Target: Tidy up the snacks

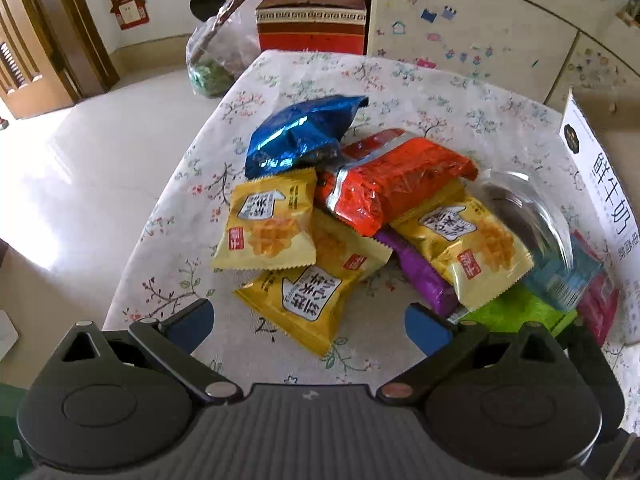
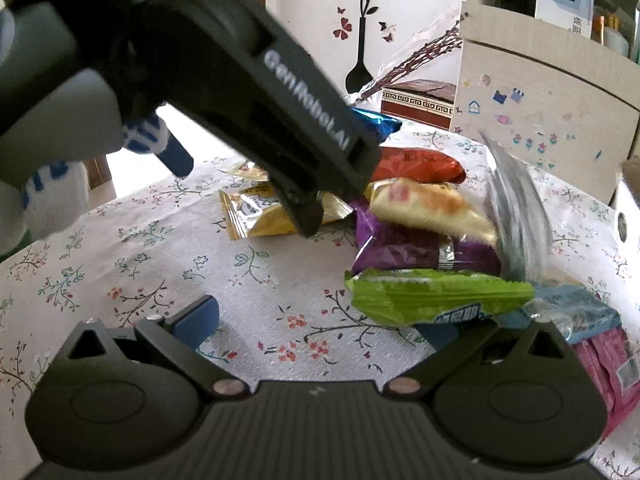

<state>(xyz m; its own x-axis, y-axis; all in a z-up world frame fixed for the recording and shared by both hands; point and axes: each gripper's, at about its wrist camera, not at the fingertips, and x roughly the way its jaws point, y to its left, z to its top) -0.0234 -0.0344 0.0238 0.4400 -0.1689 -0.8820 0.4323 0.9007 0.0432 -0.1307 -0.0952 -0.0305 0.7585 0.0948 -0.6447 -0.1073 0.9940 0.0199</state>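
— Both claws first: our left gripper (image 1: 308, 320) hangs with its blue pads wide apart over the near edge of the pile, nothing between them. Our right gripper (image 2: 316, 320) is spread just as wide and also empty, low over the floral tablecloth (image 2: 120, 240).

— And the snacks, where do we have them?

— Heaped loose in the middle of the table. Three yellow packets (image 1: 266, 226) lie nearest the left gripper, an orange packet (image 1: 396, 184) rests across them, a blue foil packet (image 1: 296, 136) sits behind. A purple packet (image 2: 416, 248) and a green packet (image 2: 436, 292) lie toward the right side, with a pink packet (image 2: 612, 372) and a pale blue one at the edge.

— Is that a clear container beside them?

— We see something transparent (image 1: 532, 216), blurred in both views; it looks tipped against the pile, but we can't tell what it is.

— So how far along are we?

— Barely started, by our reckoning. Nothing looks sorted or stacked, nothing is gripped, and every packet is left to place. The front yellow packet (image 1: 308, 300) looks the easiest first pick
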